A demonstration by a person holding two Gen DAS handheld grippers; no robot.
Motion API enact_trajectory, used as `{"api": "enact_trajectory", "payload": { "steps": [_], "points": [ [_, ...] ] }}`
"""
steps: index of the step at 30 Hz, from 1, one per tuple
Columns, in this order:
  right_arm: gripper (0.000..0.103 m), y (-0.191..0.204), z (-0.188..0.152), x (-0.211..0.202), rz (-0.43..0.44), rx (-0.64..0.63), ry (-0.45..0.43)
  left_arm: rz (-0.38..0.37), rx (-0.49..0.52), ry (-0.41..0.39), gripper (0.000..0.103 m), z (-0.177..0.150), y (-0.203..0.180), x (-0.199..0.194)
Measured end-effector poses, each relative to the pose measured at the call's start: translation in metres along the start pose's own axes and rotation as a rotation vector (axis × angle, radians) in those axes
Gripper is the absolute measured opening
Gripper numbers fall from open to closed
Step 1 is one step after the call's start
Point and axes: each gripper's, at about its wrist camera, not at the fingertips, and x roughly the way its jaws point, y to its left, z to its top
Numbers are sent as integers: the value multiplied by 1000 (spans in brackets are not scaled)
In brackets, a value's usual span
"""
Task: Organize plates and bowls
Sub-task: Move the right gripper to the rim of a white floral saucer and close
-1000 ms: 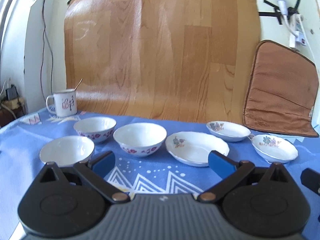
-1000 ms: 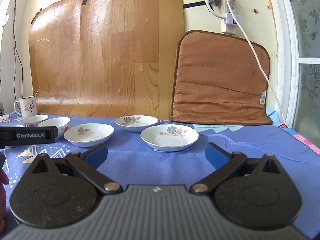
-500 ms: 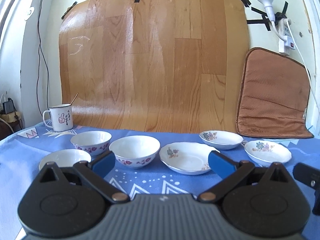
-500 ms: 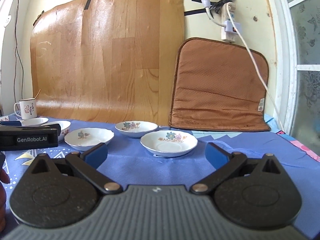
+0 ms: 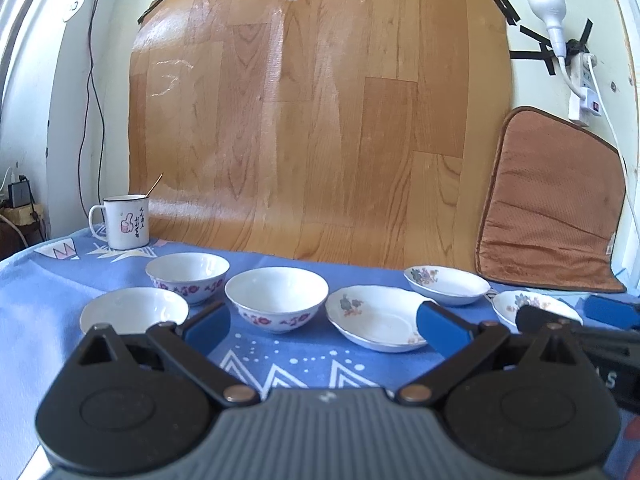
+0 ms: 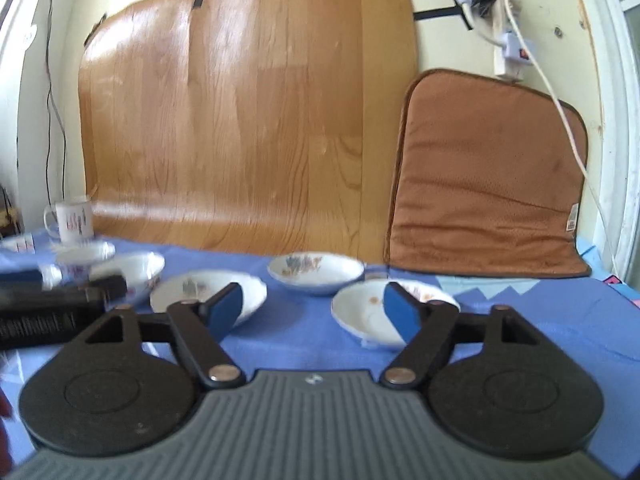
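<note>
1. You are looking over a desk (image 5: 48, 280) with a blue cloth on it. A big wood-look sheet (image 5: 320, 120) is taped to the wall behind, and a brown cushion (image 6: 484, 184) is leaning on the wall to its right.
2. A white mug (image 5: 125, 222) with a spoon in it is standing at the far left of the desk, away from the dishes.
3. Three bowls are sitting on the left: a near-left bowl (image 5: 134, 308), a back bowl (image 5: 187, 276) and a middle bowl (image 5: 277, 298). They are close together.
4. Three plates are sitting on the right: a wide plate (image 5: 376, 322), a far flower plate (image 5: 446, 285) and a near flower plate (image 6: 368, 314).
5. Your left gripper (image 5: 324, 326) is hovering low over the desk. Its jaws are wide apart and holding nothing.
6. Your right gripper (image 6: 316, 310) is sitting in front of the near flower plate. Its jaws have just been closing, but they are not pressing on anything. Its right pad is showing in front of that plate; I cannot tell if it is touching.
7. The left gripper's black body is poking into the right camera's view on the left side.
</note>
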Motion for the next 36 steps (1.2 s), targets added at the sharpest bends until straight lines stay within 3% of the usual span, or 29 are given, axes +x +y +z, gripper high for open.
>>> {"api": "enact_trajectory", "payload": {
  "steps": [32,36],
  "points": [
    [71,0,1,-4,20,-8,-15,16,-35,38,103,2,5,5],
    [64,-1,2,-1,34,-1,8,29,-44,41,103,2,8,6]
  ]
}}
